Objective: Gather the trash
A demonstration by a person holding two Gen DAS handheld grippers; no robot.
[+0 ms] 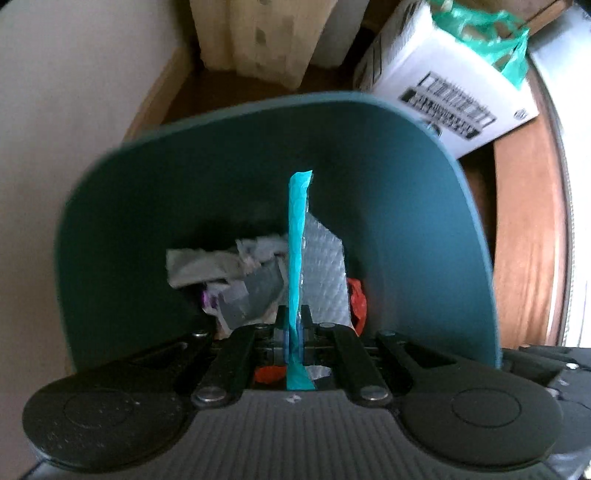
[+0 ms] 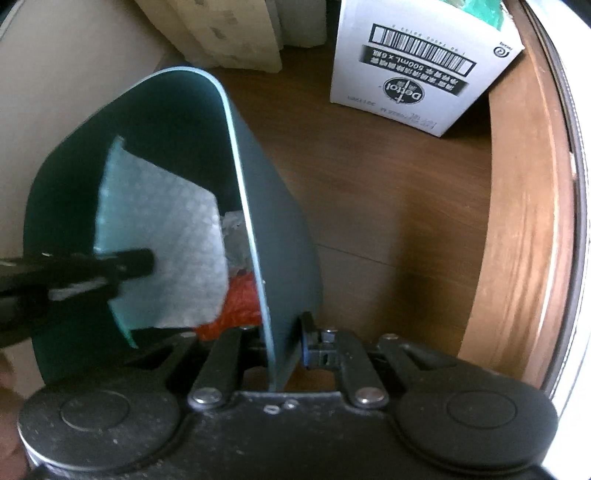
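Observation:
A dark teal bin [image 1: 406,184] stands on the floor, holding crumpled grey paper [image 1: 207,266] and red plastic [image 1: 357,299]. My left gripper [image 1: 295,317] is shut on a sheet of bubble wrap with a turquoise backing [image 1: 297,240], seen edge-on and hanging over the bin's mouth. In the right wrist view the same sheet [image 2: 166,236] sits inside the bin's opening, pinched by the left gripper [image 2: 146,260] coming in from the left. My right gripper [image 2: 286,343] is shut on the rim of the bin [image 2: 280,229], one finger inside the wall and one outside.
A white cardboard box [image 2: 417,62] with a green plastic bag [image 1: 491,33] in it stands on the wooden floor [image 2: 388,203] behind the bin. Pale boards [image 1: 258,37] lean against the wall at the back. A curved brown edge [image 2: 517,221] runs along the right.

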